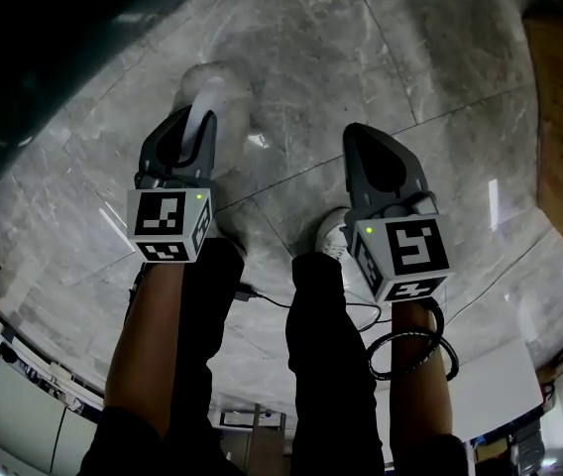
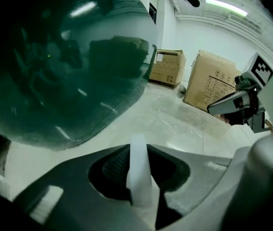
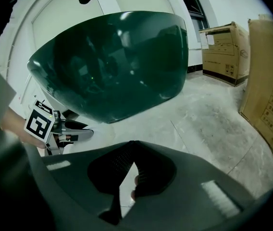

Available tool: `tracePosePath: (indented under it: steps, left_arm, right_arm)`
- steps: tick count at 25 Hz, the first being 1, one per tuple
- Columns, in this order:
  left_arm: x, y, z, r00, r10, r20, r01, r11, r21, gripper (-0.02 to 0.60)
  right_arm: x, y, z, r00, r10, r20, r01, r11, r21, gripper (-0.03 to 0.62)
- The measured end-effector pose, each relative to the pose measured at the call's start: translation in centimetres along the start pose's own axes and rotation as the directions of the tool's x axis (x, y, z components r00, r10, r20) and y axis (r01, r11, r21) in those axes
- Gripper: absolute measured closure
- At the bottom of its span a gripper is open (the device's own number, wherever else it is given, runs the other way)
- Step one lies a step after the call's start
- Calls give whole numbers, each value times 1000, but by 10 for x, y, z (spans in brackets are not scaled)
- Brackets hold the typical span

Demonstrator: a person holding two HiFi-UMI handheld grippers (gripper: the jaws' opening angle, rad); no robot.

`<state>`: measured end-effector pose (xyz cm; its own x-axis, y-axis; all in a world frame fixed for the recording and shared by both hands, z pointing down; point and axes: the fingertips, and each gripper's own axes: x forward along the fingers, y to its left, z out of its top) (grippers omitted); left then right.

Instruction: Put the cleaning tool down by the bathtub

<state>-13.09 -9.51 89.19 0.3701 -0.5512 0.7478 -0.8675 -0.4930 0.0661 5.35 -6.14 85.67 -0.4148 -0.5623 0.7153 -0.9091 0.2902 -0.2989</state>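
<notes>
In the head view the white cleaning tool has a pale rounded head over the grey floor, and its white handle runs back between the jaws of my left gripper. The left gripper view shows those jaws shut on the white handle. The dark green bathtub looms close at upper left there, and it fills the upper middle of the right gripper view as the same tub. My right gripper is shut with nothing in it, its tips meeting over bare floor.
Cardboard boxes stand on the far floor, and another box is at the right. The person's legs and a white shoe are below the grippers. A black cable loops by the right arm.
</notes>
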Motion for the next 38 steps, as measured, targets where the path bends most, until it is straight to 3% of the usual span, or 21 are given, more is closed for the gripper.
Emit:
tracePosePath:
  steps: [17, 38]
  left_arm:
    - [54, 8, -52, 1000, -1, -26, 1, 1000, 18, 502]
    - [71, 3, -75, 999, -15, -50, 16, 1000, 11, 500]
  right_arm:
    - [38, -14, -45, 1000, 7, -17, -7, 1000, -8, 576]
    - [36, -23, -65, 998, 3, -59, -3, 1000, -5, 574]
